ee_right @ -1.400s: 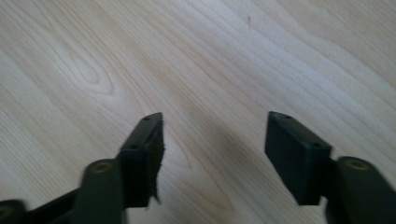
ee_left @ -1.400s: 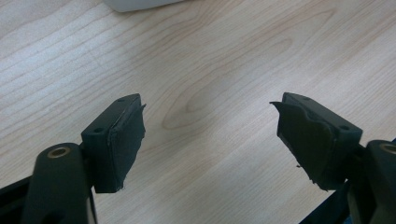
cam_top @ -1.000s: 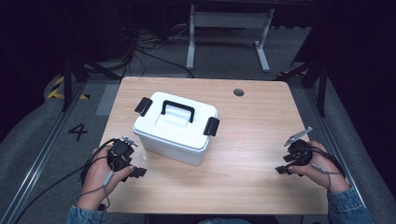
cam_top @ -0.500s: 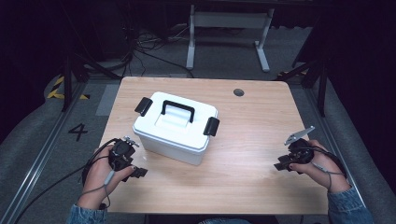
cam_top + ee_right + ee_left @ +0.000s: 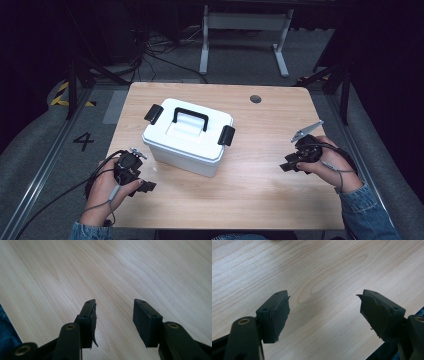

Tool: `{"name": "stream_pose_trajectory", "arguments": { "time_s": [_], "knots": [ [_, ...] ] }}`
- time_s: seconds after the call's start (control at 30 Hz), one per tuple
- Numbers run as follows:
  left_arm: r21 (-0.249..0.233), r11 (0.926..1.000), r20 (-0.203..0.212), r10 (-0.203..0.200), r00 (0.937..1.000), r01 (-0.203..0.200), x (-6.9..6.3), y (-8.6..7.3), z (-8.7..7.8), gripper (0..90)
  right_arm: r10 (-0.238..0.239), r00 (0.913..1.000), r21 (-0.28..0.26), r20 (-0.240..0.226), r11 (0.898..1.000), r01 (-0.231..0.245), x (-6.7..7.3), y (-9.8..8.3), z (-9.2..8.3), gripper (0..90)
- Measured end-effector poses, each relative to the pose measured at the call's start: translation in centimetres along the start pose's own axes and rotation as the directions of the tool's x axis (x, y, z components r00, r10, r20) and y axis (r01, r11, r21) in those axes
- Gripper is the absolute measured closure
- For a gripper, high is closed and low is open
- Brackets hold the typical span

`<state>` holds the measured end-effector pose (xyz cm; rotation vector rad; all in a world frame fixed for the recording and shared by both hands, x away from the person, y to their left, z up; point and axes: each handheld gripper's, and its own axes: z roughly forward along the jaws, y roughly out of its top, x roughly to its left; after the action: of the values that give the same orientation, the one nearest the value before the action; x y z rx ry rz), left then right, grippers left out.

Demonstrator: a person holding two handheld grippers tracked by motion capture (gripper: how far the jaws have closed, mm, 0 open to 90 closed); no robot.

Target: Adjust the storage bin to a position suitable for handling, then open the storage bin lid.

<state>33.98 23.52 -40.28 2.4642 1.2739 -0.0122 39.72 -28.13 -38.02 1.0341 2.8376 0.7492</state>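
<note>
A white lidded box [image 5: 187,137] with a black handle [image 5: 190,116] and a black latch at each end stands left of centre on the wooden table [image 5: 260,200]. My left gripper [image 5: 144,186] rests near the table's front left, just in front of the box, open. In the left gripper view its jaws [image 5: 323,298] stand wide over bare wood. My right gripper [image 5: 290,165] is held at the right side, pointing toward the box and well apart from it. In the right gripper view its jaws [image 5: 114,302] have just been opening, with nothing between them.
A small dark round hole [image 5: 255,98] sits in the tabletop near the far edge. Beyond the table stands a grey metal frame [image 5: 245,22] on a floor with cables [image 5: 150,45]. Cables trail from both grippers off the front edge.
The right hand has lifted a little and shifted inward, toward the box. The left hand and the box have kept still.
</note>
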Motion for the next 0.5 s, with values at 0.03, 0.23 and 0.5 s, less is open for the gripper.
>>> {"name": "stream_pose_trajectory", "arguments": {
  "time_s": [0.03, 0.23, 0.5],
  "knots": [
    [0.0, 1.0, 0.002, 0.0, 1.0, 0.0, 0.0, 0.0, 0.0, 24.3, -0.006, 1.0, -0.004, -0.002, 1.0, 0.006, 0.2, 0.5, -0.2, 54.9],
    [-0.002, 1.0, 0.003, 0.003, 1.0, -0.003, -0.1, 0.2, 0.0, 24.2, -0.028, 0.9994, -0.012, -0.019, 1.0, 0.028, 0.7, 2.7, -0.8, 55.4],
    [0.005, 0.9998, 0.006, 0.018, 0.9998, -0.018, -0.2, 0.3, -0.1, 24.2, -0.046, 0.9973, -0.059, -0.057, 0.997, 0.043, 1.2, 5.7, -1.5, 57.5]
  ]
}}
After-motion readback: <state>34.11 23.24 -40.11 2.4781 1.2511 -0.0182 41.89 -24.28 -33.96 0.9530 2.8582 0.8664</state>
